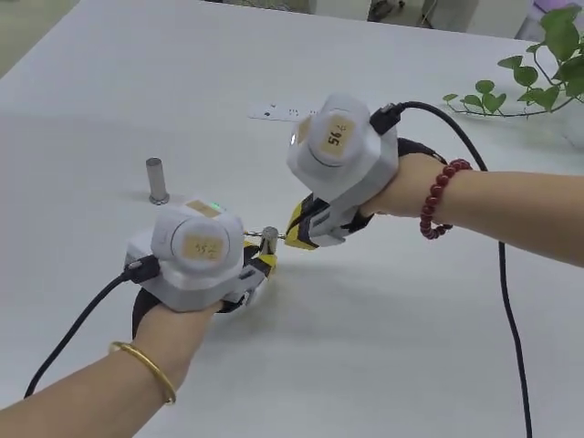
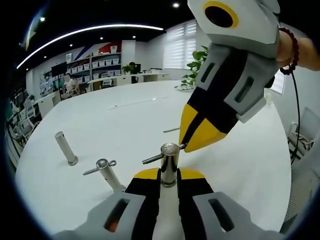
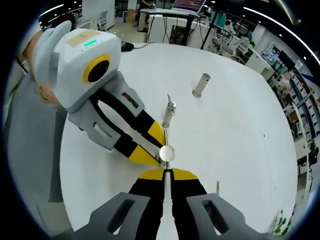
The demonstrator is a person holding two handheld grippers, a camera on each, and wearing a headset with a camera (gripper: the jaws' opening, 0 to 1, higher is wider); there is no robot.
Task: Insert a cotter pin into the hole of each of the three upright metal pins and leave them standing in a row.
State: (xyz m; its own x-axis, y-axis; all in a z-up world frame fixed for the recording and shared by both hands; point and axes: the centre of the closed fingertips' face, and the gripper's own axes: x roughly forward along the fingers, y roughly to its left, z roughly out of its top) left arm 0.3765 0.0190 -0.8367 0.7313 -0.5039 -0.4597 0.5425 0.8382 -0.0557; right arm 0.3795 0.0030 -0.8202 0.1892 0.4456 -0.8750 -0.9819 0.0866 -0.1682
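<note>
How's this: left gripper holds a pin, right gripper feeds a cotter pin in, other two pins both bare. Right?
Left gripper view: only the far pin is bare; the nearer pin already carries a cotter pin. The left gripper holding the third pin and the right gripper feeding a second cotter pin stand.

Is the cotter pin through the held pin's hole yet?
In: the cotter pin pokes out beyond the metal pin, right gripper holding its other end.
</note>
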